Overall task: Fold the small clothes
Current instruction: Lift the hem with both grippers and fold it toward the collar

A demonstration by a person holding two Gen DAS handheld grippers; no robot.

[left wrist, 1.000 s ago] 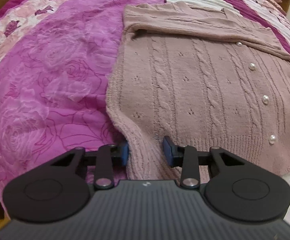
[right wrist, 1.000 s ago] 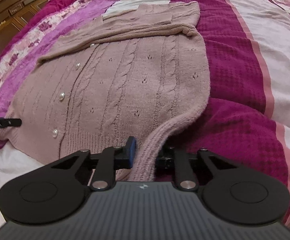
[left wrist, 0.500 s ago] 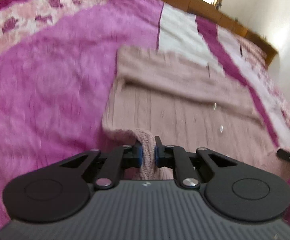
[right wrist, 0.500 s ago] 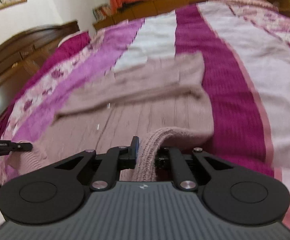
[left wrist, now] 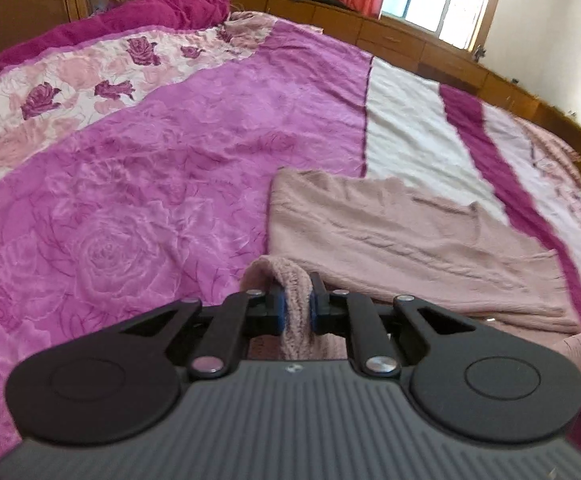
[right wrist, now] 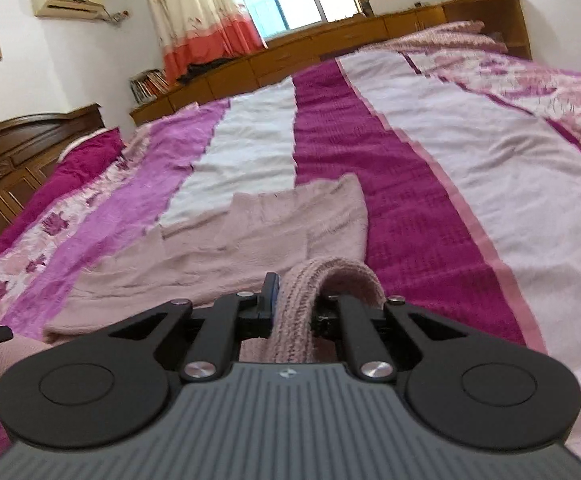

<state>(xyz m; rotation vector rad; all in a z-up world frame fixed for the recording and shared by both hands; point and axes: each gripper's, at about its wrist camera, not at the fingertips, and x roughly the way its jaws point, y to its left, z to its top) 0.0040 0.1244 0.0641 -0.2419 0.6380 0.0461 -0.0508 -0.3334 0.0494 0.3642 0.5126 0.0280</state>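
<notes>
Cardigan (left wrist: 390, 232), dusty pink and cable-knit, lies on the bed with its sleeves folded across the upper part, and its ribbed lower hem is lifted off the cover at both corners. From the left wrist view, the left gripper (left wrist: 297, 309) is clamped on one hem corner: the knit bunches into a thick fold between the blue pads (left wrist: 277, 312) and arches up just ahead of them. From the right wrist view, the right gripper (right wrist: 294, 310) pinches the other hem corner in the same way (only the blue pad on the left of that view shows clearly; the other is buried under the wool), with the ribbing humped over its fingers. Each gripper's black tip also peeks into the edge of the other's view.

Under the garment lies the bedspread (left wrist: 162, 168), with a bright magenta rose-patterned part, a paler floral band further out, then white and dark magenta stripes (right wrist: 390, 184) running lengthwise. Beyond the bed stands a low wooden cabinet (right wrist: 290, 60) with books at one end, below a window hung with a cream and orange curtain (right wrist: 198, 12). A dark wooden headboard (right wrist: 30, 140) sits at the side, and an air conditioner (right wrist: 66, 0) is mounted high on the wall.
</notes>
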